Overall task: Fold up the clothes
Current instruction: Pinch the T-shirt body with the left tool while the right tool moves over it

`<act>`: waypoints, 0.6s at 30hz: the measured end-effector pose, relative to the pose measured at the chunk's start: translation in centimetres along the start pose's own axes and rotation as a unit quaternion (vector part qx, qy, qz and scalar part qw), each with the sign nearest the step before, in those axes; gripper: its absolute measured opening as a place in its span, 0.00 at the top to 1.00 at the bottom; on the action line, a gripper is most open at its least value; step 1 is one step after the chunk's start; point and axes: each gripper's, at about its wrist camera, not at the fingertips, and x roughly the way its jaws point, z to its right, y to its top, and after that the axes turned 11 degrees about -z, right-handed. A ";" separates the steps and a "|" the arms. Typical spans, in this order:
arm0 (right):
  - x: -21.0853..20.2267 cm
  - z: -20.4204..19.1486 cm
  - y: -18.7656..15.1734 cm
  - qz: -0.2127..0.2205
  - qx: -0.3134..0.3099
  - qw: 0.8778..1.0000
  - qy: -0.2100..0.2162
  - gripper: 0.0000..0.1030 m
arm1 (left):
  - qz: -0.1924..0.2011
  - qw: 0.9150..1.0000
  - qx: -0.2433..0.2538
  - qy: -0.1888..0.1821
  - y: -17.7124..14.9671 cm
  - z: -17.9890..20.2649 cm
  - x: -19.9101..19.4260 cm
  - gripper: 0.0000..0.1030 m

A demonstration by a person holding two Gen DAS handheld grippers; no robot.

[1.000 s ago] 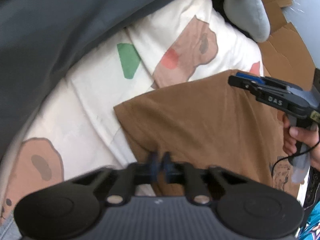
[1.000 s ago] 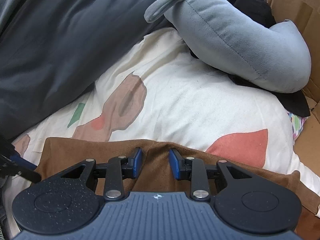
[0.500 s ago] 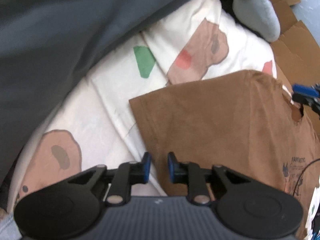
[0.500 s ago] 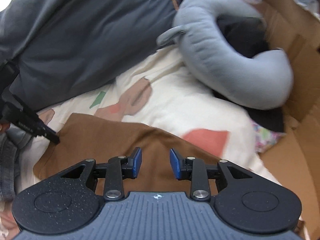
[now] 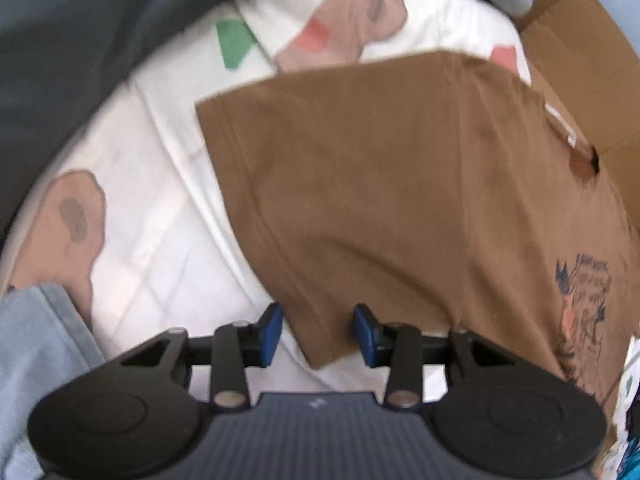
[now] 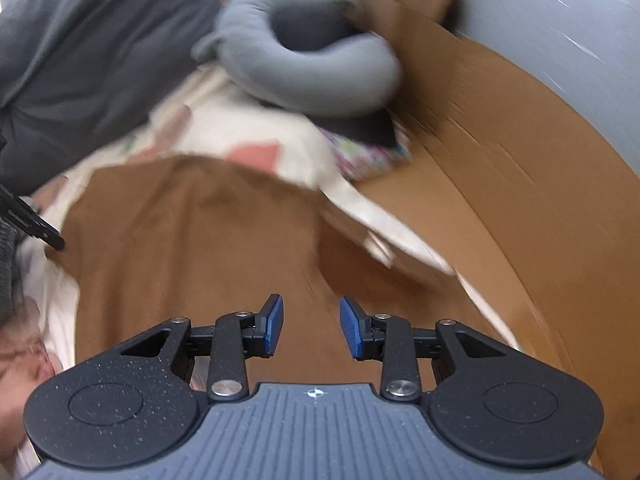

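A brown T-shirt (image 5: 400, 184) lies folded on a white quilt with bear and colour-block prints (image 5: 160, 208); a dark printed design shows near its right end. My left gripper (image 5: 316, 330) hovers over the shirt's near corner with its jaws opening; the corner lies below the gap and the blue pads do not press it. In the right wrist view the same brown T-shirt (image 6: 192, 240) spreads out below my right gripper (image 6: 311, 326), which is open and holds nothing. The left gripper's black finger (image 6: 36, 226) pokes in at the left edge there.
A dark grey blanket (image 5: 88, 32) covers the far left. A grey U-shaped neck pillow (image 6: 308, 64) sits beyond the quilt on a dark cloth. Cardboard (image 6: 500, 184) lines the right side. A light blue garment (image 5: 36, 344) lies at the near left.
My left gripper let go of the shirt's edge and opened, drawing back toward the near corner. My right gripper pulled back and rose away from the shirt's far edge, staying open.
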 end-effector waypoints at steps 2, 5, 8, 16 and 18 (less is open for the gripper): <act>-1.0 1.3 -2.9 -0.009 0.025 1.000 -0.009 0.63 | -0.003 1.000 -0.004 0.005 -0.3 0.1 0.5 0.65; -2.2 3.3 -7.2 -0.020 0.073 0.997 -0.018 0.63 | -0.004 1.000 0.000 0.021 -0.5 0.3 0.8 0.91; -3.1 5.1 -11.5 -0.027 0.125 0.991 -0.028 0.63 | -0.008 0.999 0.006 0.037 -0.3 0.7 0.5 0.96; -3.0 9.7 -21.6 -0.056 0.268 0.961 -0.039 0.63 | -0.023 0.996 0.036 0.083 0.3 1.8 1.3 0.93; -2.9 9.8 -23.6 -0.066 0.278 0.958 -0.036 0.63 | -0.033 0.995 0.037 0.089 0.6 2.0 1.5 0.92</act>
